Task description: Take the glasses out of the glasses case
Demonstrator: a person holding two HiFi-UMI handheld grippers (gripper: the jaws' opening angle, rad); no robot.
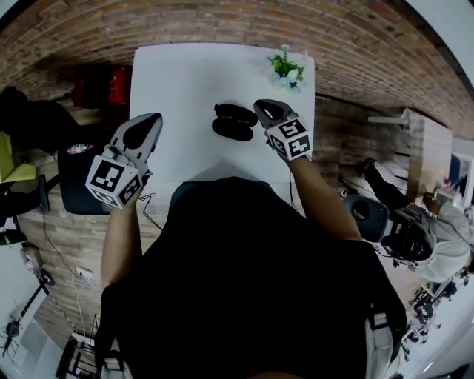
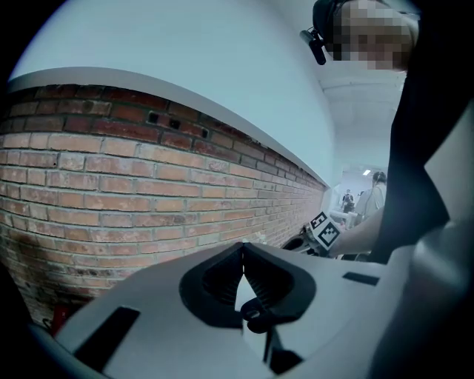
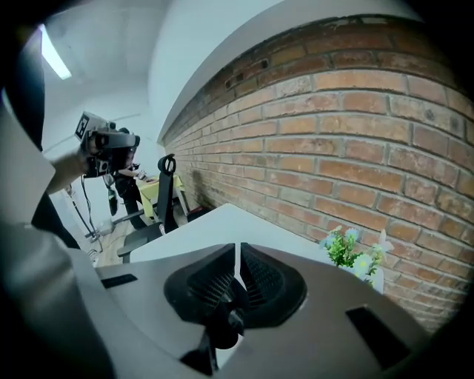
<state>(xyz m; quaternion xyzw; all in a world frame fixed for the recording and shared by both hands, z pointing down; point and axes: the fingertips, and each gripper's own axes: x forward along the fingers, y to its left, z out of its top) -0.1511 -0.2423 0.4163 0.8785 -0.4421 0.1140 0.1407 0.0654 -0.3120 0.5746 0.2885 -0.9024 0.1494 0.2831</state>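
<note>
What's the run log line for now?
left claw shut, empty | right claw shut, empty | glasses case on table, near right claw

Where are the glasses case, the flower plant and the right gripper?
glasses case (image 1: 232, 129), head view, on its nearer dark lobe.
flower plant (image 1: 286, 69), head view, on its green leaves.
right gripper (image 3: 237, 255), right gripper view, where its closed jaw tips meet.

Table (image 1: 178, 81) was white, glasses case (image 1: 233, 122) black. Left gripper (image 1: 152, 120) and right gripper (image 1: 261, 106) were grey with black jaw linings, cubes (image 1: 112, 180) patterned in black-and-white squares. Brick wall (image 1: 222, 22) was red-brown, mortar pale. Plant (image 1: 286, 70) showed green leaves, pale blue-white flowers. Person's shirt (image 1: 244, 274) was black.
</note>
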